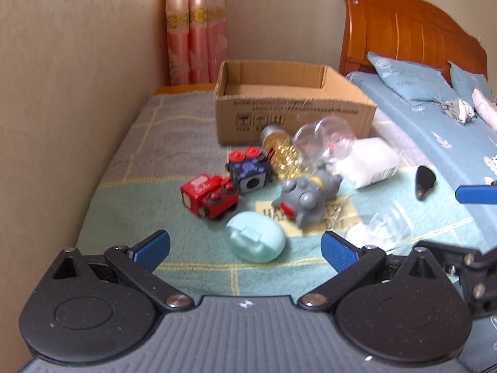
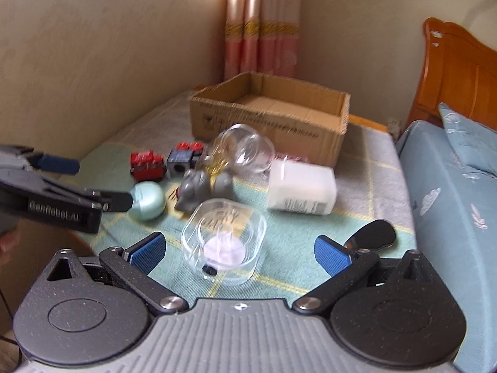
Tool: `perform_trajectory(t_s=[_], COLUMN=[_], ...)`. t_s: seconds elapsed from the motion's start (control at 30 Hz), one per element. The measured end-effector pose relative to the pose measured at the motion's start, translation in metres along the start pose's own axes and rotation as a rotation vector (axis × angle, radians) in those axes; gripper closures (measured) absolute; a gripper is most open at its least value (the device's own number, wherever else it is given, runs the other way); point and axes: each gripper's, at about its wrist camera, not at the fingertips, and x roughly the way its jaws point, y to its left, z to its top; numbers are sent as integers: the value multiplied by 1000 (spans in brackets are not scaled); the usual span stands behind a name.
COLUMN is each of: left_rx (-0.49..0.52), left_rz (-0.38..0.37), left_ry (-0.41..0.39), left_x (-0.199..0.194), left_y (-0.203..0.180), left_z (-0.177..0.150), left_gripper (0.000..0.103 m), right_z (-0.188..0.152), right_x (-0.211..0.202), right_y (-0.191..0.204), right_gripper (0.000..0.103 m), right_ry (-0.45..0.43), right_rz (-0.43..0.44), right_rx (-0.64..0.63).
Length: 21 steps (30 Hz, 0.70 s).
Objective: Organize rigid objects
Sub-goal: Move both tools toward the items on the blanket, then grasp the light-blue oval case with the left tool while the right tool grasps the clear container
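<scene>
Small objects lie on a checked blanket in front of an open cardboard box (image 1: 292, 105) (image 2: 270, 118). My left gripper (image 1: 245, 248) is open, its blue pads either side of a pale teal egg-shaped case (image 1: 256, 241) (image 2: 147, 200). Beyond it lie a red toy train (image 1: 209, 197) (image 2: 146, 163), a dark cube toy (image 1: 250, 171) (image 2: 181, 160), a grey toy animal (image 1: 306, 199) (image 2: 202, 189), a clear globe (image 1: 323, 141) (image 2: 245, 149) and a white bottle (image 1: 369, 163) (image 2: 301, 191). My right gripper (image 2: 239, 253) is open around a clear plastic case (image 2: 225, 242) (image 1: 382, 230).
A black rounded object (image 2: 374, 236) (image 1: 424, 181) lies right of the clear case. A beige wall runs along the left. A blue-sheeted bed (image 1: 435, 130) (image 2: 453, 205) with pillows and a wooden headboard (image 1: 403, 31) is on the right. A pink curtain (image 1: 195, 28) hangs behind the box.
</scene>
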Motion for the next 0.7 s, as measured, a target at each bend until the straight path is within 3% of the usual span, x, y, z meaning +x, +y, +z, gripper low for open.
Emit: perform_trajectory(t_s=[0.3, 0.53, 0.7], left_rx=[-23, -24, 10], left_rz=[7, 15, 2], left_ry=[55, 92, 119], left_x=[23, 36, 48], left_y=[13, 17, 13], left_z=[-9, -12, -12], left_gripper=[1, 1, 1], right_z=[-8, -5, -17], right_x=[46, 76, 79], right_y=[5, 5, -19], right_gripper=[0, 0, 0], right_ry=[85, 89, 126], right_rz=[32, -14, -69], right_rx=[-44, -45, -12])
